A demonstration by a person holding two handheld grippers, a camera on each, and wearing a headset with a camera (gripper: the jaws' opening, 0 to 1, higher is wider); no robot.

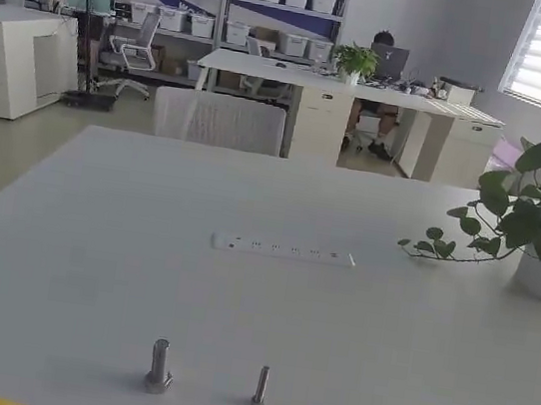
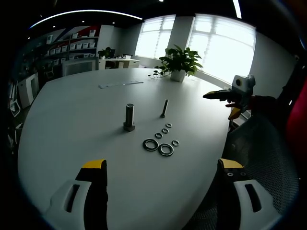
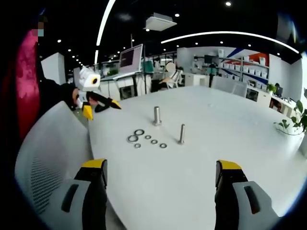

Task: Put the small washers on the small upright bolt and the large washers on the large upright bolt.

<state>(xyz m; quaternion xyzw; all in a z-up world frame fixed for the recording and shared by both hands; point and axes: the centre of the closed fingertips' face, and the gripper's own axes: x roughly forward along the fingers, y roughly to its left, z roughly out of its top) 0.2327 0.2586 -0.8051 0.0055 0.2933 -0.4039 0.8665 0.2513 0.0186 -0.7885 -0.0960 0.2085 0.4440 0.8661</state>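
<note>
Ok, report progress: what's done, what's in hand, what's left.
Nothing done: the large bolt and small bolt both stand bare. In hand: nothing; the left gripper and right gripper have open, empty jaws. Left: two large washers and four small washers, all loose on the table.

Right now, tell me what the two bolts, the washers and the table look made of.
Large bolt and small bolt: bare steel, probably; grey with a dull metallic sheen. Washers: likely the same, grey rings with bright glints. Table: smooth matt white top, perhaps laminate; core hidden.
</note>
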